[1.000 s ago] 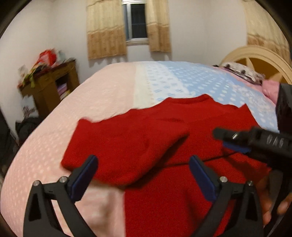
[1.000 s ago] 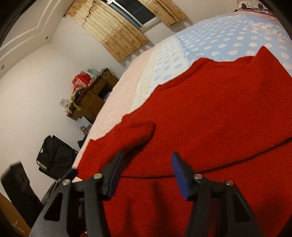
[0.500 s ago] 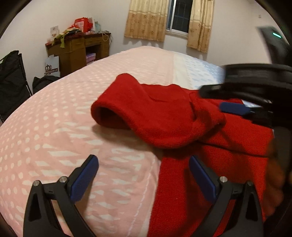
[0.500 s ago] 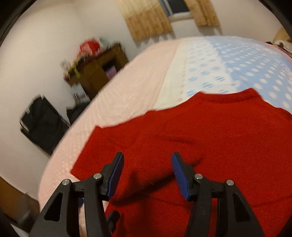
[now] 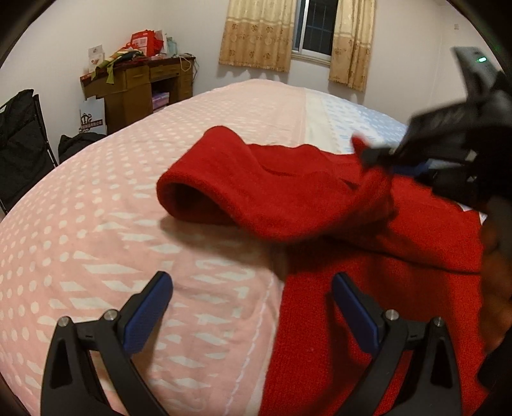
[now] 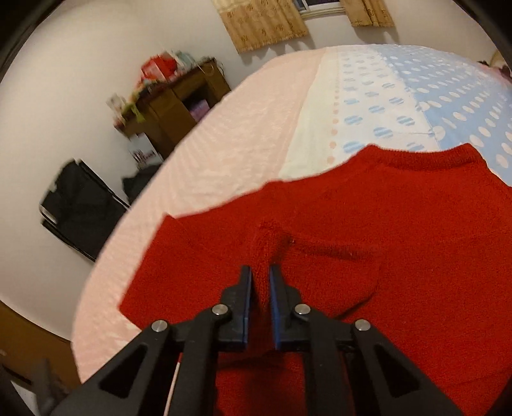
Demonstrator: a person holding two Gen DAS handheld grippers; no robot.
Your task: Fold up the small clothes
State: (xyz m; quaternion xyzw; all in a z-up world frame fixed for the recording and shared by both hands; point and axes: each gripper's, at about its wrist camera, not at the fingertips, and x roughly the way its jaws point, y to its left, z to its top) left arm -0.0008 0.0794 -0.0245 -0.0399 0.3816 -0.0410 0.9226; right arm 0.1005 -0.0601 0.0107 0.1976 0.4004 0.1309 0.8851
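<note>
A small red knit sweater point(image 5: 320, 204) lies on the bed, one sleeve point(image 5: 224, 188) folded over with its cuff open toward the left. In the right wrist view the same sweater point(image 6: 400, 230) fills the lower half. My right gripper point(image 6: 260, 278) is shut on a pinched ridge of the sweater's fabric near the sleeve; it also shows as a dark, blurred shape, the right gripper point(image 5: 393, 160), at the right of the left wrist view. My left gripper point(image 5: 252, 300) is open, low over the sweater's left edge and the bedspread, with nothing between its fingers.
The bed point(image 5: 96, 224) has a pink dotted cover that turns white and blue point(image 6: 432, 96) further back. A cluttered wooden desk point(image 5: 137, 86) and black bags point(image 5: 22, 144) stand by the far wall, under a curtained window point(image 5: 316, 28).
The right gripper's jaws have gone from open to shut on a fold of the red sweater. The left gripper dropped lower and now looks at the sleeve from the left.
</note>
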